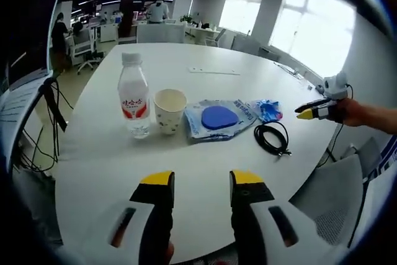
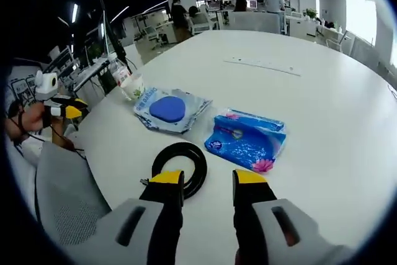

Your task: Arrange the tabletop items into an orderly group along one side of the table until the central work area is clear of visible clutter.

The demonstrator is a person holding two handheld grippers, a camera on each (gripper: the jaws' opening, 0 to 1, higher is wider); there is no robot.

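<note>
My left hand-held gripper [image 1: 201, 184] hovers narrowly parted and empty over the table's [image 1: 205, 54] near edge. Ahead stand a bottle [image 1: 133, 97], a cup [image 1: 169, 110] just right of it, then a blue pouch [image 1: 218, 118], tissues [image 1: 268, 110] and a cable [image 1: 272, 138]. My right hand-held gripper [image 2: 206, 181], also narrow and empty, hangs just by the cable [image 2: 181, 166].

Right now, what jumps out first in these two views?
A row of items near the edge of the white table: water bottle, paper cup, a clear bag holding a blue disc, a blue tissue pack, and a coiled black cable. The right gripper hovers with jaws apart just by the cable coil. The left gripper, also open, hangs over bare table short of the bottle and cup.
</note>
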